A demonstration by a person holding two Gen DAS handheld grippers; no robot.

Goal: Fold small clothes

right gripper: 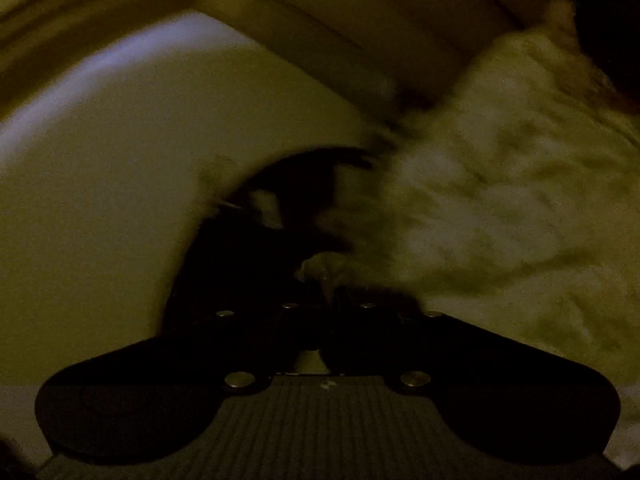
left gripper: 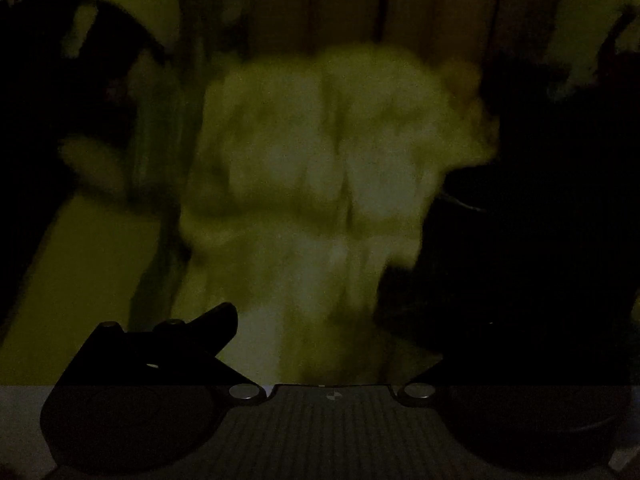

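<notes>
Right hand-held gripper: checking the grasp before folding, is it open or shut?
Shut: the right hand-held gripper has its fingers together, pinching an edge of the pale garment.

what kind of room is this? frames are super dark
Likely a dim home room, hedged. Clues: a pale, fuzzy-looking garment in front of the left gripper, a smooth pale surface under the right gripper, and vertical wooden panels behind.
</notes>
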